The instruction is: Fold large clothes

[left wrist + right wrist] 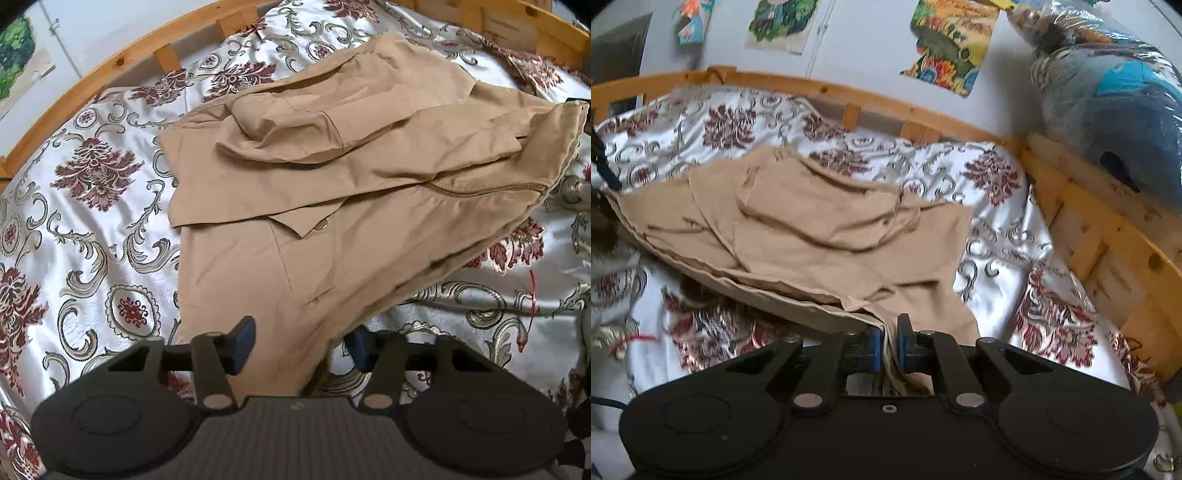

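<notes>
A large tan coat [332, 177] lies partly folded on the bed, sleeves laid across its body. It also shows in the right wrist view [820, 221]. My left gripper [301, 345] is open; a corner of the coat's hem lies between its blue pads [245, 341], which stand wide apart. My right gripper [889, 345] is shut on another corner of the coat's hem and lifts that edge off the bed. The left gripper's tip shows at the far left edge of the right wrist view [605, 170].
The bed has a white floral bedspread [92, 229] and a wooden rail [122, 59] around it. A plastic-wrapped blue bundle [1115, 110] rests on the rail at right. Posters [949, 40] hang on the wall behind.
</notes>
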`<action>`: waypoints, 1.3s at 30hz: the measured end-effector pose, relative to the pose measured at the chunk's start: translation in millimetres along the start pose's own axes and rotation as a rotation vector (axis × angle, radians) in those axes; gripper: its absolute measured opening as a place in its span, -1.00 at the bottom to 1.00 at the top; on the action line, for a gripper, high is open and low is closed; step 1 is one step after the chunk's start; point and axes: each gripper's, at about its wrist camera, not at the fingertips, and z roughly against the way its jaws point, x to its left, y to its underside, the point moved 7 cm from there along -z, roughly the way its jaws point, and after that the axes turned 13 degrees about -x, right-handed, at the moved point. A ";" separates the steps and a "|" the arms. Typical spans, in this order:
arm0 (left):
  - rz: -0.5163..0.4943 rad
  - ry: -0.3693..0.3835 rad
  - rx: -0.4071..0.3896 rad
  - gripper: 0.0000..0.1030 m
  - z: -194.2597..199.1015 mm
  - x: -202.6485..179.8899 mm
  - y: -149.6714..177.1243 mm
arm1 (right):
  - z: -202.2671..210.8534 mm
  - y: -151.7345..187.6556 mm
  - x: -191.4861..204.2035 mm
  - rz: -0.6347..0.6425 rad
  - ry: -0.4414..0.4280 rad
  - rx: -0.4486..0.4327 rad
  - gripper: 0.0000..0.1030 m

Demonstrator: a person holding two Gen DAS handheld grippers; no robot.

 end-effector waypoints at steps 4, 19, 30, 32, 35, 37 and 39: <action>-0.001 -0.007 -0.077 -0.91 15.9 -1.9 -4.6 | 7.9 -1.0 2.4 0.012 0.006 -0.017 -0.89; 0.140 -0.016 -0.388 -0.95 100.8 34.2 -94.2 | 55.7 -92.9 -32.5 -0.061 0.042 -0.126 -0.92; 0.225 -0.038 -0.171 -0.90 -83.9 93.3 -160.7 | -153.8 -86.8 -77.4 0.143 0.044 0.052 -0.87; 0.307 -0.020 -0.151 -0.88 -110.3 100.1 -156.2 | -180.3 -77.6 -78.6 0.121 0.055 0.073 -0.87; 0.491 0.024 -0.131 -0.63 -139.2 114.2 -140.5 | -201.8 -61.1 -82.6 0.035 0.064 0.082 -0.73; 0.628 0.064 -0.167 0.15 -144.3 126.9 -130.1 | -201.5 -53.8 -85.2 -0.065 0.035 0.018 -0.62; 0.713 0.092 -0.256 0.67 -134.6 137.9 -124.4 | -191.3 -51.7 -86.5 -0.148 0.009 -0.057 -0.16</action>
